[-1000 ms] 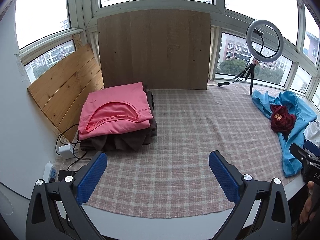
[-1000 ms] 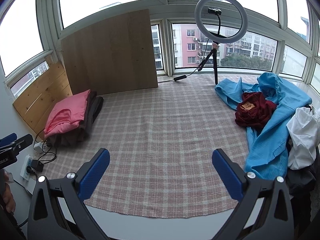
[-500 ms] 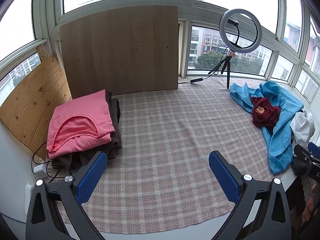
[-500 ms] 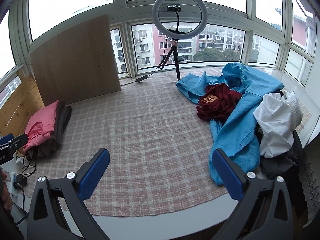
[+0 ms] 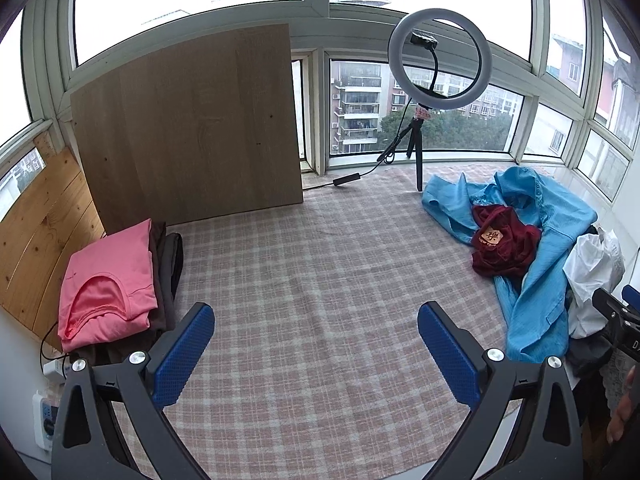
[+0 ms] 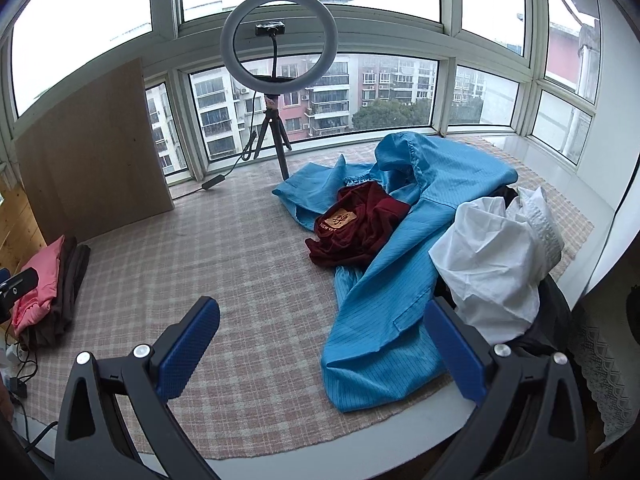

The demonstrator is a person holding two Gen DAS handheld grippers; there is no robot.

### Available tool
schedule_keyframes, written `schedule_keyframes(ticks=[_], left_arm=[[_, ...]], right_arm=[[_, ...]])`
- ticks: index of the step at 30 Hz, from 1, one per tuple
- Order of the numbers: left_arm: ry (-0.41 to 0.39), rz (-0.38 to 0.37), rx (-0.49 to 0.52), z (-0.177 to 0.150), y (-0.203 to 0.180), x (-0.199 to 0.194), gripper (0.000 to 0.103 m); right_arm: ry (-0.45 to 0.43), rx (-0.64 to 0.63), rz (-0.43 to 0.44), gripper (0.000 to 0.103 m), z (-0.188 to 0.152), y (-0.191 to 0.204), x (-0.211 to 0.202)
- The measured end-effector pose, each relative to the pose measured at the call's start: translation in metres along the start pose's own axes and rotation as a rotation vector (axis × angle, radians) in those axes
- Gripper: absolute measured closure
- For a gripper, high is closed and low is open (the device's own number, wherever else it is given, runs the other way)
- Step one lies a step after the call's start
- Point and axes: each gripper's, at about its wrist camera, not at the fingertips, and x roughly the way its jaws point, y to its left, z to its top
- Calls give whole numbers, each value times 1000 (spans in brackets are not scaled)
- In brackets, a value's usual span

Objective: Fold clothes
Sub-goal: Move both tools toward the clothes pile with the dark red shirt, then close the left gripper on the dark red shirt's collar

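Your left tool (image 5: 316,344) is wide open w/ nothing between its blue pads, hovering over the near part of the plaid cloth (image 5: 320,280) that covers the desk. Your right tool (image 6: 320,348) is open too, also empty, held above the cloth's near edge; its right pad sits in front of the blue garment (image 6: 392,280). Folded stack is at the far left: pink shirt (image 5: 108,280) on top of dark brown folded clothes (image 5: 166,264), just in front of the wooden board (image 5: 188,128) leaning on the window, w/ a slatted wood panel (image 5: 36,224) beside it. Unfolded pile is on the right: blue garment spread and crumpled, a maroon garment (image 6: 356,228) w/ an orange patch bunched on top of it, a white garment (image 6: 496,264) heaped at its right, touching it, and something dark under the white one, can't tell what. Ring light (image 6: 276,40) on a small tripod stands at the back by the window, just behind the blue garment, its cable running left along the cloth. Power strip (image 5: 46,416) and cables at the left edge below the stack.
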Motion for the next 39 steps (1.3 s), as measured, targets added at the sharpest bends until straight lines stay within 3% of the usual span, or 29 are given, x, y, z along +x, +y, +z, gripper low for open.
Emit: schedule_keyframes(ticks=[8,16,23,27,35,39], left_arm=[[-53,28,-15,47,-50,13,1],[-35,-67,-11,80,-115,56,1],[94,-210,86,79,-208,112,1],[140,-257,144,77,-246,131,1],[235,-275,261,74,-298,179,1],[257,-286,281,72,-308,201,1]], right_arm=[[-55,23,17,0,46,-77,28],[-152,137,13,0,97,-191,34],[-164,135,21,0,119,-233,58],[-115,120,-16,0,129,-254,84],[-107,167,-54,0,128,-291,98],[-73,215,-31,0,114,-304,100]])
